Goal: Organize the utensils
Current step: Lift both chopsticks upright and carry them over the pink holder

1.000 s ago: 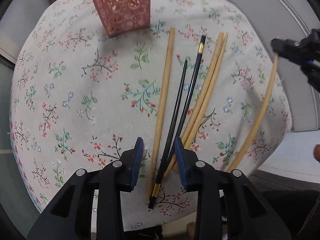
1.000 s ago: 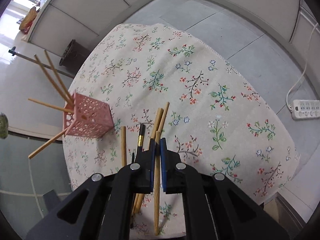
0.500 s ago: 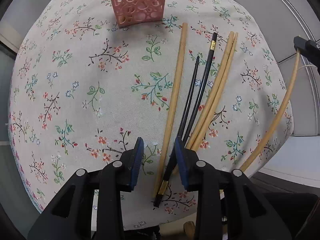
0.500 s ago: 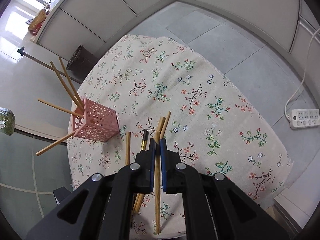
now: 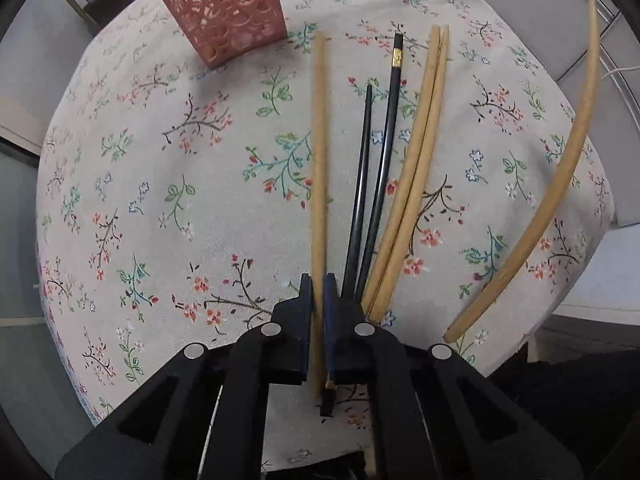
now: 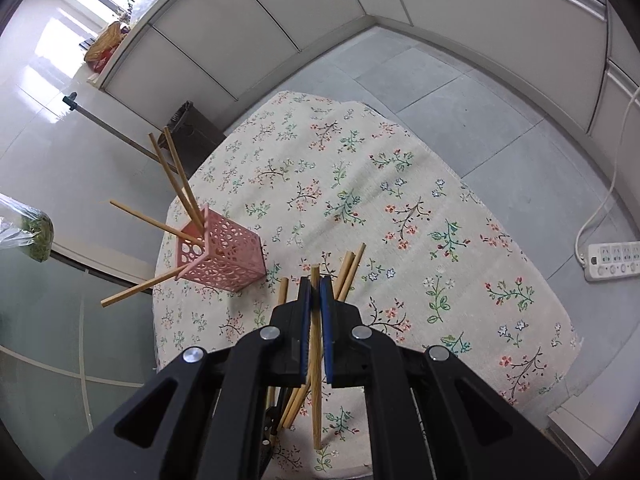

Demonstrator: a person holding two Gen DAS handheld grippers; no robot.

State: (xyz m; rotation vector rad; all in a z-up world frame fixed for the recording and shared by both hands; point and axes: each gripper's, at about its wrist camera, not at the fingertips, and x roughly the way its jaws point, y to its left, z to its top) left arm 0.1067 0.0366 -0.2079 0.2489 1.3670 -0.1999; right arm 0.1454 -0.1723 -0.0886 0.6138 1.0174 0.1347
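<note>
My left gripper (image 5: 318, 280) points almost straight down at the floral tablecloth (image 5: 160, 200). Its jaws are closing on a single wooden chopstick (image 5: 319, 160), with both pads against it near its close end. Just right of it lie two black chopsticks (image 5: 390, 140) and a pair of wooden chopsticks (image 5: 424, 140). The pink lattice holder (image 5: 224, 4) stands at the far edge. My right gripper (image 6: 315, 284) is shut on another wooden chopstick (image 6: 316, 400) and holds it above the table. That stick shows as a curved one (image 5: 560, 184) in the left wrist view. The holder (image 6: 224, 256) contains several chopsticks.
The small table's cloth edge (image 6: 460, 172) drops to grey floor tiles on all sides. A white power strip (image 6: 612, 260) lies on the floor at right. A dark bin (image 6: 188, 128) stands behind the table and a bag of greens (image 6: 32, 236) sits at far left.
The left jaws have gone from wide apart to shut on the single wooden chopstick. The right gripper has risen with its chopstick, so the table looks farther away.
</note>
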